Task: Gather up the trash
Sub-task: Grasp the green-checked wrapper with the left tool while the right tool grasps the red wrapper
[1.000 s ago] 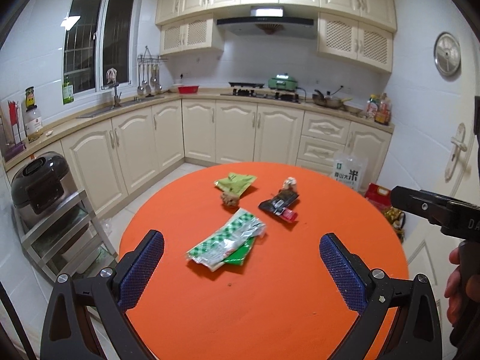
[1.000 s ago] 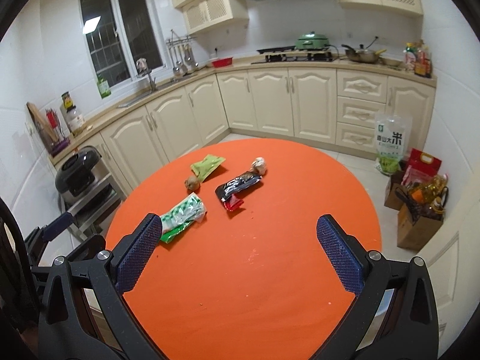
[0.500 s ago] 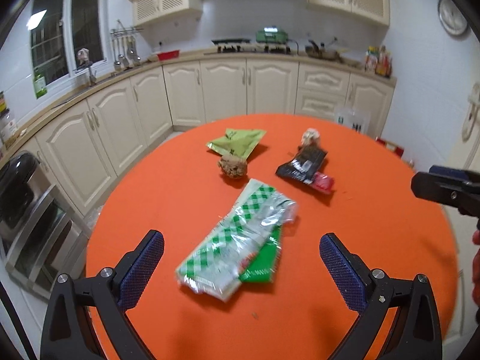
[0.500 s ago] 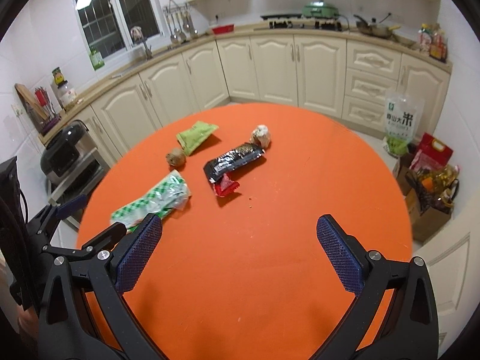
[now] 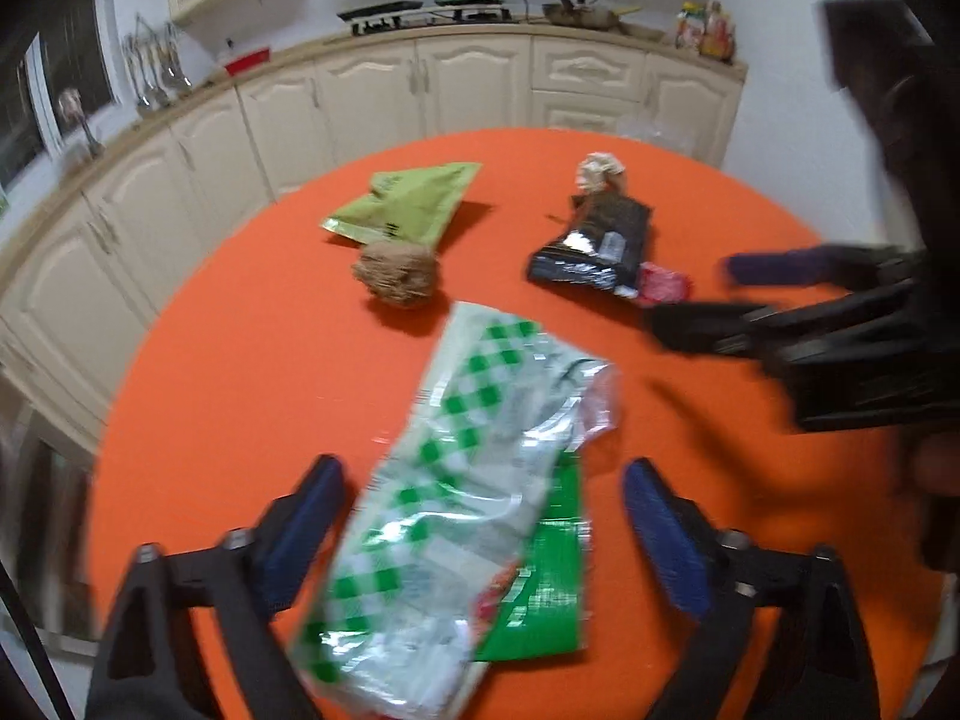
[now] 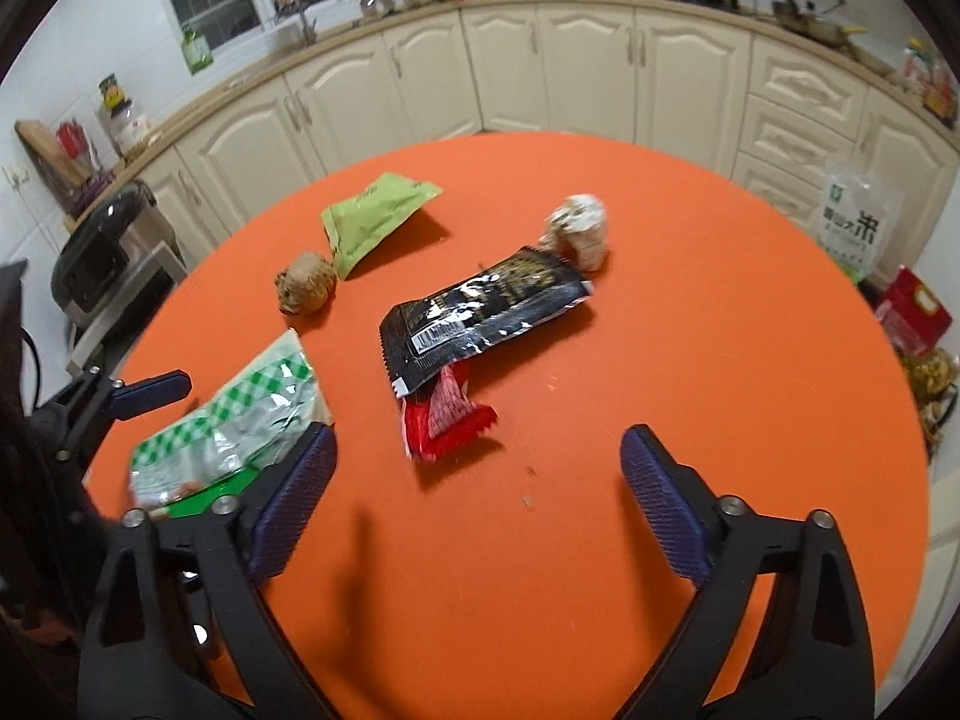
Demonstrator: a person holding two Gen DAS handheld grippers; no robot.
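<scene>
On the round orange table (image 5: pixel 240 360) a green-and-white checked wrapper (image 5: pixel 468 480) lies on a green packet. My left gripper (image 5: pixel 480 480) hangs over it with its jaws closing, one on each side, the pads clear of it. Farther off are a brown crumpled ball (image 5: pixel 396 276), a light green pouch (image 5: pixel 408 204), a black wrapper (image 5: pixel 594 240) and a white crumpled ball (image 5: pixel 600 171). My right gripper (image 6: pixel 477 444) is closing too, low over the table (image 6: pixel 660 360), with a red wrapper (image 6: pixel 447 420) just ahead between its fingers, untouched. The black wrapper (image 6: pixel 486 312) overlaps the red one.
Cream kitchen cabinets (image 6: pixel 588 72) curve round behind the table. A dark appliance on a metal rack (image 6: pixel 102 258) stands at the left. A rice bag (image 6: pixel 852 228) and a red box (image 6: pixel 912 318) sit on the floor at the right.
Both grippers have come down and forward over the table, the left onto the checked wrapper, the right toward the red and black wrappers. Both pairs of jaws have narrowed a little.
</scene>
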